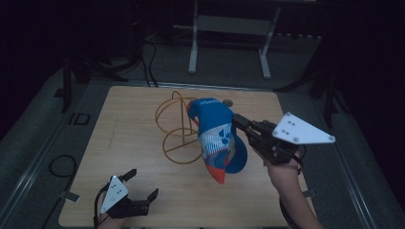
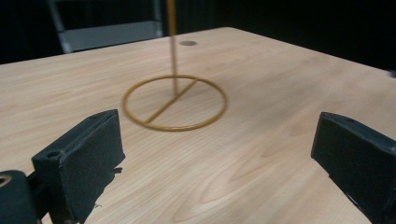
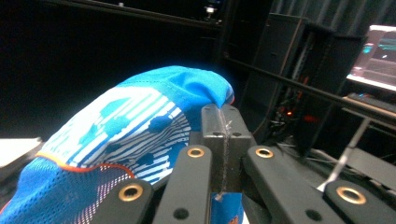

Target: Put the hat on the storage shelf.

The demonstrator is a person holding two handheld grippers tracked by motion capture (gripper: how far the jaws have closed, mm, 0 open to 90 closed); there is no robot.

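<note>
A blue cap with white patterned panels and an orange brim edge hangs in the air over the table, beside a gold wire stand. My right gripper is shut on the cap's rear edge; in the right gripper view its jaws are pressed together on blue fabric at the gripper tip. My left gripper rests open near the table's front left corner with nothing between its jaws. In the left gripper view the open gripper faces the stand's ring base and upright rod.
The wooden table has a small round dark disc near its far edge, behind the cap. A white-legged frame stands on the floor beyond the table. Cables lie on the floor at the left.
</note>
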